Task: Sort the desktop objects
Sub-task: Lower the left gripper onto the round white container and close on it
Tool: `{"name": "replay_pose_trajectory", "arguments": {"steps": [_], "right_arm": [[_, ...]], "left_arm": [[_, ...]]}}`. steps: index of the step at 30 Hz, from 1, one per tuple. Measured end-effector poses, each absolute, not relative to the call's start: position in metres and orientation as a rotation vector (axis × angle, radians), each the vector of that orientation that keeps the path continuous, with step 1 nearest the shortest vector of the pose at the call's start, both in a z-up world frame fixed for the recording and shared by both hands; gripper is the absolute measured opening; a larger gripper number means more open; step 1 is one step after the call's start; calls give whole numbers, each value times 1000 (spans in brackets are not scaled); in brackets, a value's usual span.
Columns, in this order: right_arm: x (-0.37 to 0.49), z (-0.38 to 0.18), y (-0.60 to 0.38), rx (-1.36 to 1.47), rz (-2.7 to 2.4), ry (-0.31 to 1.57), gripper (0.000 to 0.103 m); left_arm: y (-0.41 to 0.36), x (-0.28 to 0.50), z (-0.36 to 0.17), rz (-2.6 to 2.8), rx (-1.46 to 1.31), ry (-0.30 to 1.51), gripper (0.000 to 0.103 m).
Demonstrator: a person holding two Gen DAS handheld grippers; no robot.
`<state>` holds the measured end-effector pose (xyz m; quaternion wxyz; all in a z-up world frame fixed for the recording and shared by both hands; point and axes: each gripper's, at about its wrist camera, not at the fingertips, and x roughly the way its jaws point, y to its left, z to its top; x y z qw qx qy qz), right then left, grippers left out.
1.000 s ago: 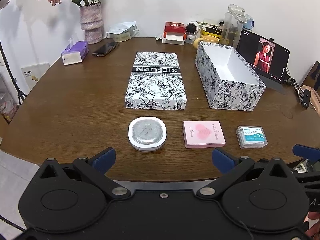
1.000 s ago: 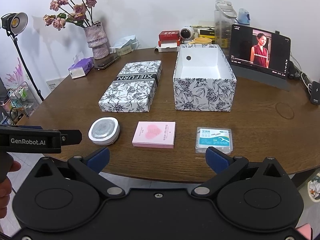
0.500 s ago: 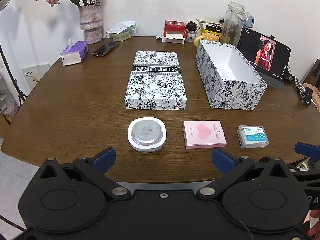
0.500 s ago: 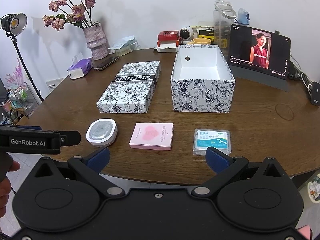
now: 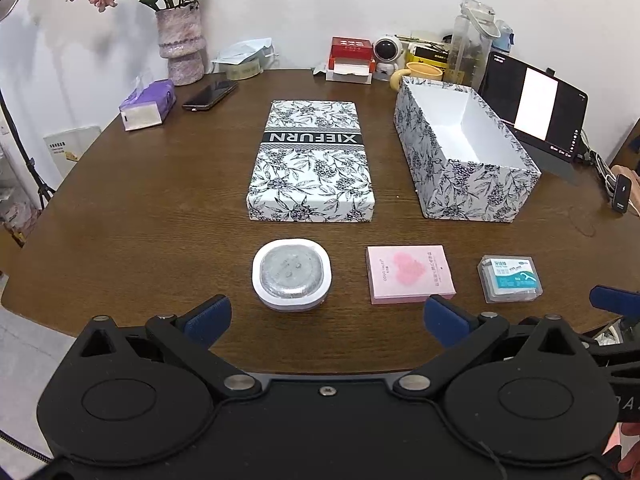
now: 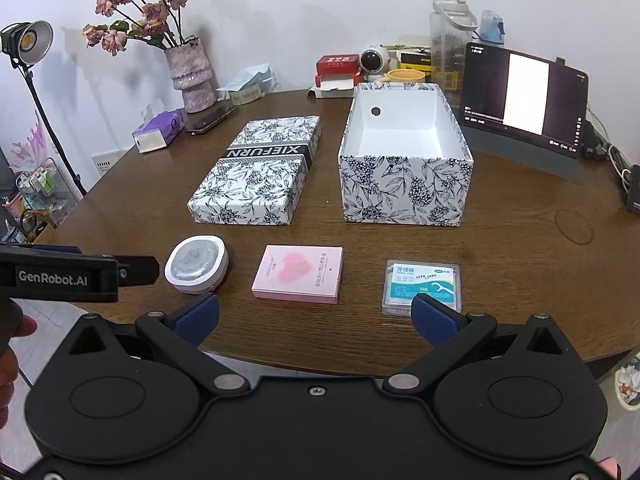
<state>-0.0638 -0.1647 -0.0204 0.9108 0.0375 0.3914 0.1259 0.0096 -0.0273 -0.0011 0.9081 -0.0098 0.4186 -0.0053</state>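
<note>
Three small items lie in a row near the table's front edge: a white round case point(image 5: 291, 274) point(image 6: 197, 265), a pink card box point(image 5: 410, 274) point(image 6: 299, 273) and a clear floss-pick box point(image 5: 510, 279) point(image 6: 423, 286). Behind them sit a floral lid point(image 5: 312, 160) point(image 6: 256, 172) marked XIEFURN and an open, empty floral box point(image 5: 464, 156) point(image 6: 404, 160). My left gripper point(image 5: 326, 320) hovers open just short of the round case. My right gripper point(image 6: 316, 318) is open in front of the pink box, its right fingertip point(image 6: 434, 316) overlapping the floss box's near edge.
Along the back of the brown table point(image 5: 140, 220) stand a vase of flowers point(image 5: 180, 44), a purple tissue pack point(image 5: 148, 106), a phone point(image 5: 210, 94), a red box point(image 5: 350, 56), a small camera point(image 5: 386, 52), a bottle point(image 5: 472, 40) and a tablet point(image 5: 532, 108).
Both grippers have crept forward toward the row of items, so these look closer and larger. The tablet screen changed from a person's picture to a white panel. Nothing was grasped.
</note>
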Motion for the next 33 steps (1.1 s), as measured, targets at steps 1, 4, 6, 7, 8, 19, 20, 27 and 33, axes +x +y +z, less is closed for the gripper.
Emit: {"name": "replay_pose_trajectory", "arguments": {"steps": [1, 4, 6, 7, 8, 19, 20, 27, 33], "right_arm": [[-62, -21, -165, 78, 260, 813, 103], [-57, -23, -164, 77, 262, 820, 103], [-53, -24, -164, 77, 263, 825, 103], [-51, -25, -164, 76, 261, 826, 103], [-50, -26, -163, 76, 258, 828, 103], [-20, -50, -160, 57, 248, 905, 103], [-17, -53, -159, 56, 247, 912, 103], [8, -68, -153, 46, 245, 969, 103], [24, -76, -147, 34, 251, 997, 103]], "left_arm": [[-27, 12, -1, -6, -18, 865, 103], [-25, 18, 0, 0, -15, 871, 103], [-24, 24, -1, 4, -11, 876, 103], [-23, 27, -3, 4, -7, 881, 103], [-23, 29, -4, 5, -4, 885, 103], [-26, 83, -40, -13, 24, 996, 103], [-27, 90, -45, -9, 32, 1014, 103], [-21, 130, -79, 19, 40, 1139, 103], [-15, 157, -106, 38, 36, 1235, 103]]}}
